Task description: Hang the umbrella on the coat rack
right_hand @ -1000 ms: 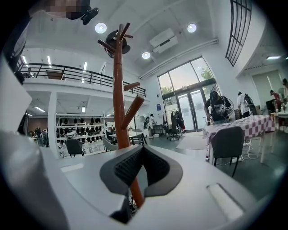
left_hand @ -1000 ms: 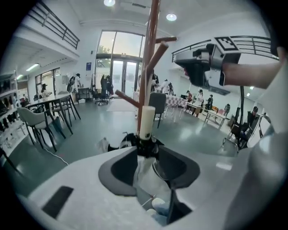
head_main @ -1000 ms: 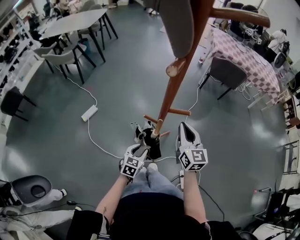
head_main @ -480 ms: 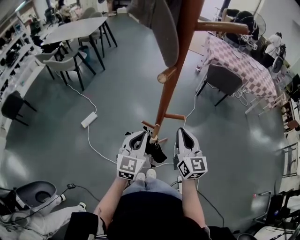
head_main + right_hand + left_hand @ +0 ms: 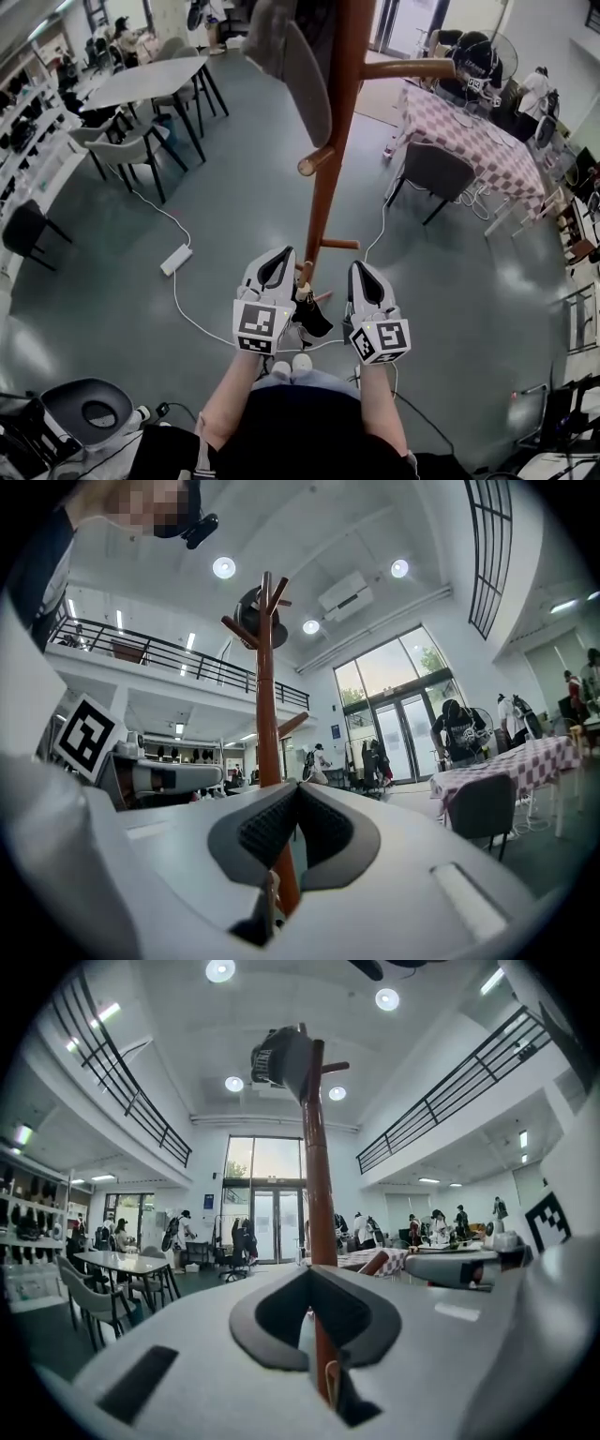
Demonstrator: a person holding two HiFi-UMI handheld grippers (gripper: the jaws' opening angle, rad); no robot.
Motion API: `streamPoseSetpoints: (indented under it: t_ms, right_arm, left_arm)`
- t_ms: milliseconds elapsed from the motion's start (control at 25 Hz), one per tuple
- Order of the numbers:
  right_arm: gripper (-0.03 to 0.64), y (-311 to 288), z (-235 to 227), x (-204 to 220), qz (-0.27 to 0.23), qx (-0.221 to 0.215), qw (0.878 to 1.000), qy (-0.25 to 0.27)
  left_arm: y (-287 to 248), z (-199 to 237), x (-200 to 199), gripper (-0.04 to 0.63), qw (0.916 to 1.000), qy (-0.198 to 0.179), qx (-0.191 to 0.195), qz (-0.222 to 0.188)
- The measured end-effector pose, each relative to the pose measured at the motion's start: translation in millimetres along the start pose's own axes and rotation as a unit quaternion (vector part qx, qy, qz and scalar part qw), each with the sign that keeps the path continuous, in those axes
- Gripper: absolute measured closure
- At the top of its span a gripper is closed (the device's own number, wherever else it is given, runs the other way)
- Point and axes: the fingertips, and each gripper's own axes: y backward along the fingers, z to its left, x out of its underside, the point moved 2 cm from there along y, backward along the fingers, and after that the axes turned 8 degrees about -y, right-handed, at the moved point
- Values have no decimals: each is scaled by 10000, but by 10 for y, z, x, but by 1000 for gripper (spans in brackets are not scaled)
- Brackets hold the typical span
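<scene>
Reddish-brown wood fills the middle of the head view: the coat rack point(image 5: 328, 187) rises from the grey floor point(image 5: 216, 216) up toward the camera. Pegs branch off it at several heights, and a grey hat point(image 5: 302, 66) sits over its top. Nothing like an umbrella hangs on the upper pegs.

Below that, the two tools are raised on either side of the pole, close to it but not touching it. The left hand-held gripper point(image 5: 279, 255) has its jaws drawn together at the tips. Its own view shows only the pole through the slot between the pads, so it carries nothing. The right hand-held gripper point(image 5: 362, 268) is the same, pads meeting at the tips with nothing clamped between them.

Smaller again, the umbrella point(image 5: 314, 317) shows as a compact black bundle low against the pole, between the two tools. It sits just under a short low peg point(image 5: 306, 274). It seems to dangle from that peg rather than lie on the floor, though the loop or strap is too small to make out.

With both tools empty and the bundle on the rack, the hanging looks done. What seems left is drawing the hands back and seeing that the umbrella stays put.
</scene>
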Motion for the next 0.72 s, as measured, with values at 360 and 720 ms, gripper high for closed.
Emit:
streamPoseSetpoints:
  t_ms: [360, 720]
  right_arm:
    - [607, 18, -38, 106, 66, 112, 9999, 9]
    - [607, 3, -85, 66, 11, 245, 9997, 23]
  left_arm:
    - [26, -12, 131, 588, 9999, 41, -10, 104]
    - [43, -41, 155, 588, 9997, 102, 88, 195]
